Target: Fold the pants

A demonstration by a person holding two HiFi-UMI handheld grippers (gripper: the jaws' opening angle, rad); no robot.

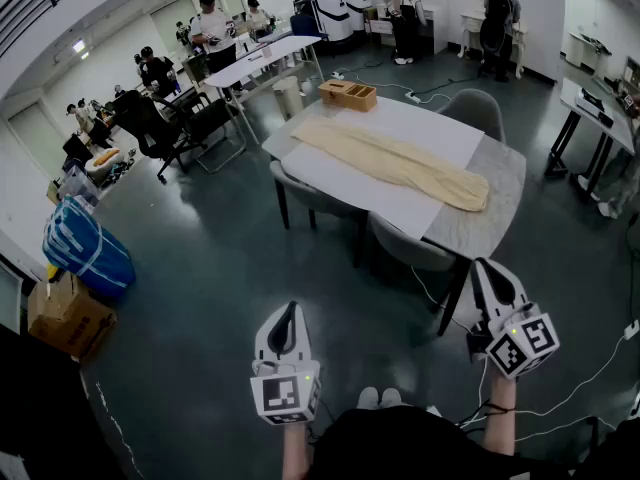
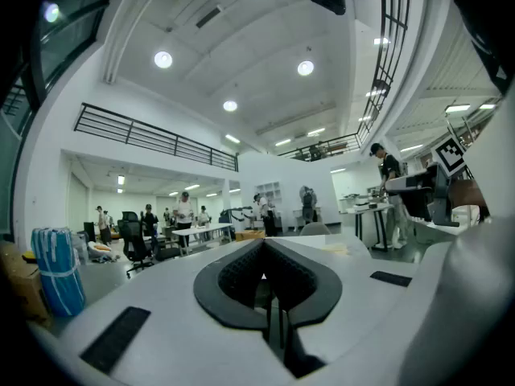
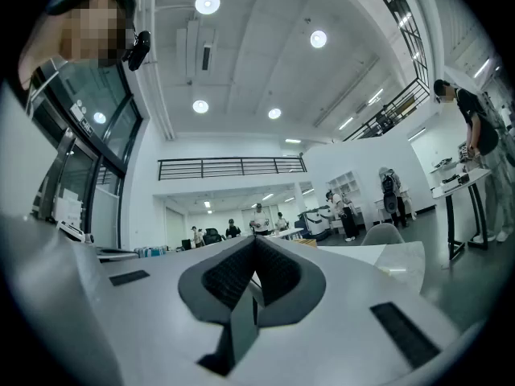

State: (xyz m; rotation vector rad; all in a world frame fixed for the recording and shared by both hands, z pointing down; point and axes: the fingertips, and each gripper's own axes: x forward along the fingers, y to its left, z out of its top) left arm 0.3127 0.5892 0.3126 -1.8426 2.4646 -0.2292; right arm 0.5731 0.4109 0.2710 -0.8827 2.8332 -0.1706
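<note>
While left tongs (image 1: 290,310) and right tongs (image 1: 486,267) are held closed, empty, the limp beige cloth pants (image 1: 400,163) are judged best pinched at one end.

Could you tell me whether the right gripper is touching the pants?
Apart: in the head view the right gripper hangs well short of the pants on the table.

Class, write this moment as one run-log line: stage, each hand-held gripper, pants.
stage: folding not started | left hand-held gripper: shut, empty | right hand-held gripper: shut, empty | pants: flat on table, untouched
</note>
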